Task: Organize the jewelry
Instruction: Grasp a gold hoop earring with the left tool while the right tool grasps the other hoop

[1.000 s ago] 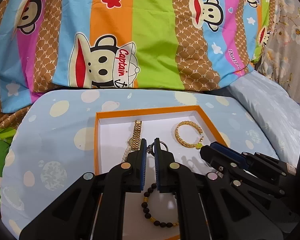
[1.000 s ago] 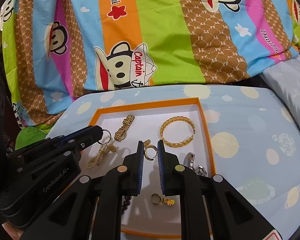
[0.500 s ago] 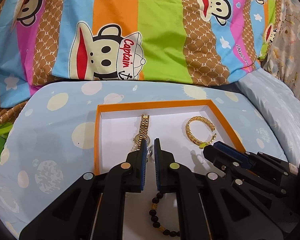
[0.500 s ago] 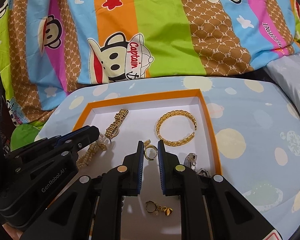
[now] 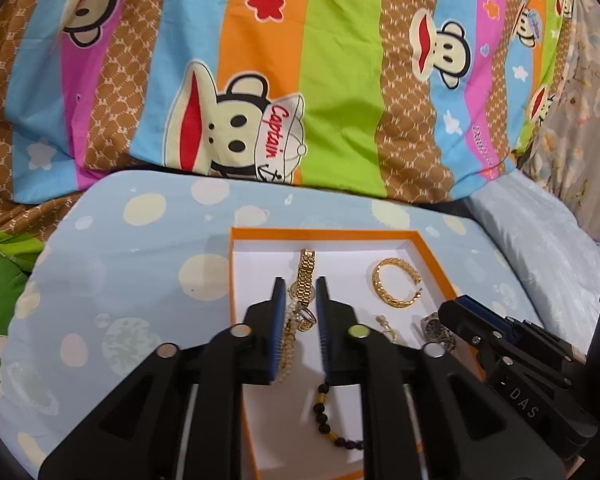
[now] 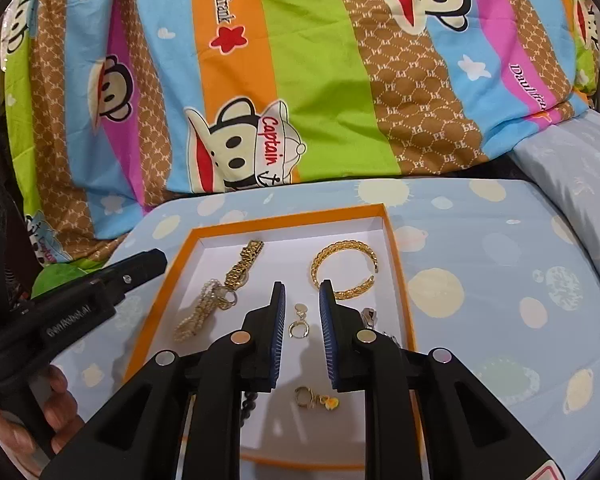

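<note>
Two grippers are hovering over the orange-rimmed tray (image 6: pixel 392 248) on the spotted blue bedsheet (image 6: pixel 500 280). Left gripper (image 5: pixel 298 300): jaws have just been opening, now slightly apart, the pearl bracelet (image 5: pixel 288 344) and gold watch (image 5: pixel 306 276) lying loose between them. Right gripper (image 6: pixel 302 304): jaws likewise just parting, empty, a small gold earring (image 6: pixel 299 322) lying below. Both are apparently releasing; gold bangle (image 6: pixel 342 268) and black bead bracelet (image 5: pixel 332 420) are resting untouched in the tray.

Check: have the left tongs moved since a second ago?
Yes. The left tongs backed leftward past the orange tray's rim, jaws just opening, gripping nothing.
</note>
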`<state>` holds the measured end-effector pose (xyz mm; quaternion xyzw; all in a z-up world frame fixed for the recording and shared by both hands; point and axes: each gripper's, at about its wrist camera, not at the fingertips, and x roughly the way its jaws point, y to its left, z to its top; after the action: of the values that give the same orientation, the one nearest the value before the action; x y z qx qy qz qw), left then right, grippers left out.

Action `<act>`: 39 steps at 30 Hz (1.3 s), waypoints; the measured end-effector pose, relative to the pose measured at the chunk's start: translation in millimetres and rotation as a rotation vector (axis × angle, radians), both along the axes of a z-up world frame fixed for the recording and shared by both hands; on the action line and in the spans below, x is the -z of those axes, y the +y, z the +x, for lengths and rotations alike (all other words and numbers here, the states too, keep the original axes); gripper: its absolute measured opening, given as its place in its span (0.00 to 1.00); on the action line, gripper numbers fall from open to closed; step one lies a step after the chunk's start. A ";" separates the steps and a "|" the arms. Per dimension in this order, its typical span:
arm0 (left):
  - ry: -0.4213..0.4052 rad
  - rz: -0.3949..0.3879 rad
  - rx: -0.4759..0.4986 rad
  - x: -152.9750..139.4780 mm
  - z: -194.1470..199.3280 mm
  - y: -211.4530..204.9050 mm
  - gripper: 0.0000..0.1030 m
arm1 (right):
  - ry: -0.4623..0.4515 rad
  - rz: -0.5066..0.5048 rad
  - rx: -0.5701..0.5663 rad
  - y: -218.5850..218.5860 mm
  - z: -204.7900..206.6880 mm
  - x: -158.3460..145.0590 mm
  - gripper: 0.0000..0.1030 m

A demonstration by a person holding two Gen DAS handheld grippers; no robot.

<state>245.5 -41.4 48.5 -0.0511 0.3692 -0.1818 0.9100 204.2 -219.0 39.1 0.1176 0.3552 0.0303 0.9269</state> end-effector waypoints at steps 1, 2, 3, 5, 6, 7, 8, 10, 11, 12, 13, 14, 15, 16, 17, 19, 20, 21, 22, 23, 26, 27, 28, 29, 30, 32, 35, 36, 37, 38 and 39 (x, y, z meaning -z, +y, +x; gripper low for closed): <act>-0.010 -0.007 -0.005 -5.0 -4.6 4.5 0.21 | -0.006 0.000 0.001 -0.1 -5.0 -3.5 0.17; -0.024 -0.015 -0.008 -11.0 -11.5 10.0 0.24 | -0.015 -0.001 0.002 -0.4 -12.3 -7.7 0.17; -0.032 -0.020 -0.008 -15.3 -17.2 14.5 0.24 | -0.020 -0.002 0.003 -0.4 -17.2 -10.4 0.18; -0.044 -0.030 -0.008 -22.6 -31.3 24.2 0.26 | -0.036 -0.004 0.004 -0.6 -34.3 -17.0 0.22; -0.047 -0.033 -0.009 -25.2 -38.6 28.6 0.26 | -0.047 -0.004 0.007 -0.7 -45.6 -19.9 0.25; -0.051 -0.036 -0.016 -27.1 -48.3 34.4 0.27 | -0.049 -0.001 0.011 -0.9 -53.5 -21.3 0.28; -0.050 -0.041 -0.019 -27.6 -55.0 38.6 0.28 | -0.053 0.000 0.015 -0.5 -63.4 -22.1 0.29; -0.041 -0.052 -0.025 -26.2 -70.7 47.2 0.30 | -0.053 -0.001 0.020 2.6 -82.7 -21.2 0.29; -0.034 -0.056 -0.026 -24.0 -80.0 51.4 0.30 | -0.051 -0.002 0.022 4.6 -91.9 -20.0 0.29; -0.027 -0.056 -0.027 -21.4 -87.7 54.0 0.30 | -0.046 -0.003 0.021 7.3 -100.5 -18.2 0.29; -0.016 -0.055 -0.026 -17.6 -97.3 56.8 0.30 | -0.041 -0.005 0.020 9.3 -106.4 -16.3 0.29; -0.005 -0.055 -0.025 -14.1 -104.1 58.3 0.30 | -0.033 -0.005 0.018 12.7 -115.3 -13.2 0.29; 0.010 -0.058 -0.022 -9.5 -112.5 60.1 0.30 | -0.024 -0.002 0.016 15.5 -122.2 -10.0 0.29; 0.025 -0.061 -0.017 -5.5 -119.1 60.3 0.30 | -0.012 0.005 0.013 18.7 -129.8 -6.1 0.29; 0.037 -0.059 -0.013 -1.1 -125.3 60.1 0.30 | -0.001 0.009 0.009 21.9 -136.7 -2.0 0.29; 0.054 -0.053 -0.005 5.7 -136.9 59.2 0.30 | 0.020 0.008 0.007 27.6 -149.7 5.9 0.29; 0.067 -0.049 0.003 10.3 -143.4 57.6 0.31 | 0.030 0.009 0.006 29.8 -154.9 9.4 0.29; 0.077 -0.047 0.008 14.1 -149.0 56.8 0.31 | 0.042 0.013 0.004 32.6 -160.9 13.7 0.29; 0.087 -0.043 0.013 18.6 -154.9 55.0 0.31 | 0.050 0.014 0.005 34.3 -165.7 16.9 0.29; 0.093 -0.037 0.015 22.3 -159.4 53.5 0.33 | 0.058 0.012 0.006 36.2 -170.3 20.0 0.29; 0.118 -0.031 0.019 34.2 -171.9 51.6 0.39 | 0.081 0.016 0.005 40.0 -181.6 28.7 0.29; 0.132 -0.037 0.022 38.4 -175.2 51.2 0.39 | 0.087 0.014 0.003 41.8 -184.6 31.0 0.29; 0.143 -0.039 0.025 41.5 -177.0 50.7 0.39 | 0.093 0.006 0.001 44.3 -188.1 33.5 0.29; 0.155 -0.040 0.031 45.3 -180.0 49.0 0.39 | 0.095 -0.002 0.001 46.0 -190.4 35.0 0.29; 0.161 -0.038 0.035 47.9 -182.8 47.3 0.39 | 0.097 -0.011 0.002 47.8 -192.5 36.4 0.29; 0.162 -0.023 0.048 51.7 -187.8 41.3 0.39 | 0.103 -0.016 0.000 50.5 -195.4 39.4 0.29; 0.162 -0.002 0.061 55.6 -190.1 32.3 0.39 | 0.102 -0.017 0.003 51.2 -197.0 40.1 0.29; 0.168 0.006 0.066 58.1 -189.5 29.1 0.39 | 0.104 -0.013 0.006 50.3 -197.1 40.6 0.29; 0.168 0.013 0.066 59.5 -188.9 27.3 0.39 | 0.107 -0.008 0.009 49.3 -196.8 41.5 0.29; 0.159 0.029 0.060 60.3 -189.1 25.0 0.39 | 0.114 0.001 0.012 47.4 -195.4 42.5 0.29; 0.153 0.038 0.059 59.6 -188.5 22.5 0.39 | 0.116 0.005 0.016 46.6 -195.3 43.0 0.29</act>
<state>57.0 -18.9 -11.1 -0.0365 0.4423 -0.1972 0.8742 8.9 -172.5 -3.9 0.1241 0.4074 0.0171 0.9046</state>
